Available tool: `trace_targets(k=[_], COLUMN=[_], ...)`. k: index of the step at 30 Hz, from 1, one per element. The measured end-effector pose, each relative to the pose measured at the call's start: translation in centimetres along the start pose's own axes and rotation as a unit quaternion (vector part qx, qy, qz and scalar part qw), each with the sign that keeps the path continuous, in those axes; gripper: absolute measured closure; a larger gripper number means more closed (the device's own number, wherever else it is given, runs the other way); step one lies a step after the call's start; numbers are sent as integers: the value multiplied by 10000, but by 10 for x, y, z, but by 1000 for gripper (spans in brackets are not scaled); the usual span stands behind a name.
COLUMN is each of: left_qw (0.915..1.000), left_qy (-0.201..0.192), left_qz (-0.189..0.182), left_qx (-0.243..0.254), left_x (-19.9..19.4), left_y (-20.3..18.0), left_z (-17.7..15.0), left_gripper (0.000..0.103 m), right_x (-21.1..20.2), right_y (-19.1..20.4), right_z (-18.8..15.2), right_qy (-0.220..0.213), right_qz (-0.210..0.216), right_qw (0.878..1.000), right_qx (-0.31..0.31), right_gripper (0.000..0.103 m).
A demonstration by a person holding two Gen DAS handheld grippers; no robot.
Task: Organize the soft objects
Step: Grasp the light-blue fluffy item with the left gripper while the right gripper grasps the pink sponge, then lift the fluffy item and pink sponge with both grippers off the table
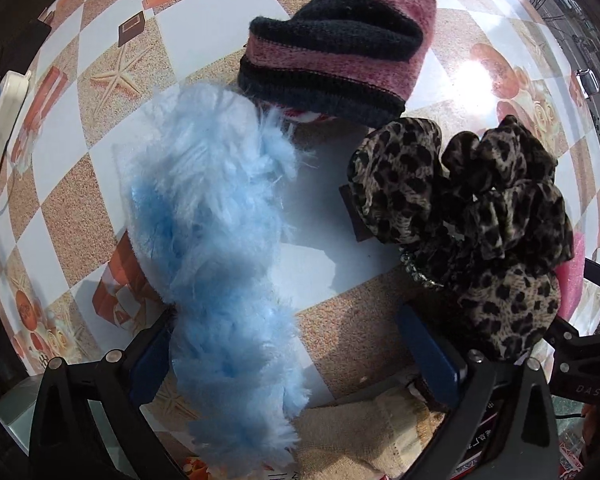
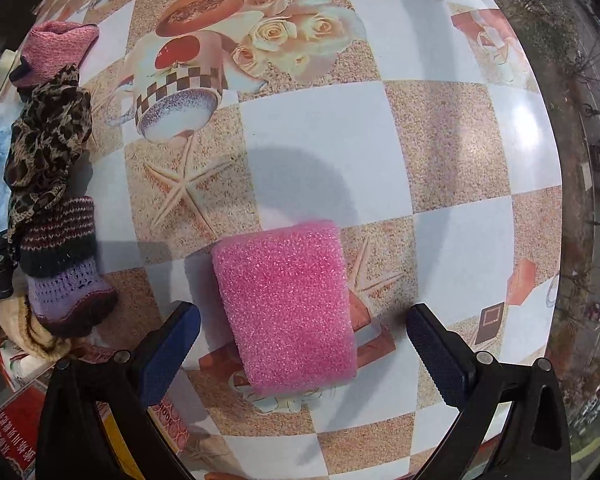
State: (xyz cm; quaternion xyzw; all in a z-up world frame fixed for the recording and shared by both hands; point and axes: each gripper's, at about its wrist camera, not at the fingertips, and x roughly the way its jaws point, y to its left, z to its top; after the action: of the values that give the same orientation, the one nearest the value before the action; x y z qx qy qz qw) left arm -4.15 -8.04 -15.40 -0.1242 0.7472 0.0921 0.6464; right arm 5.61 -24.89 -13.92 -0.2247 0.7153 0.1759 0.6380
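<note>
Straddling the pink sponge [image 2: 286,304], the right gripper [image 2: 302,344] gapes wide, empty; light, squashy foam, best pinched across its long sides.

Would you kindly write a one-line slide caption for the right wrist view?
Open right gripper straddling a pink foam block on the patterned tablecloth.
</note>
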Motion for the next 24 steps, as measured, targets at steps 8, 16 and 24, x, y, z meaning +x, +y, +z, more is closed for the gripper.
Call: trace_targets(k=[8, 16, 24], left_qw=[9997, 9997, 9949], left_qy=[246, -173, -988], left_qz=[6, 117, 214], left_qx=[-39, 154, 13], left_x=[-3, -27, -82], left_y=[2, -4, 11], left_z=[13, 13, -13], left_gripper=[0, 81, 81], right_x=[-5, -25, -50], right_y=[-6, -9, -38], right_z=[-2, -16, -43], right_qy=[50, -192, -478], right_qz=[3, -14, 495], right_qw=[10000, 9998, 9962], right_qx=[-7, -8, 541], right_gripper=[0, 56, 55])
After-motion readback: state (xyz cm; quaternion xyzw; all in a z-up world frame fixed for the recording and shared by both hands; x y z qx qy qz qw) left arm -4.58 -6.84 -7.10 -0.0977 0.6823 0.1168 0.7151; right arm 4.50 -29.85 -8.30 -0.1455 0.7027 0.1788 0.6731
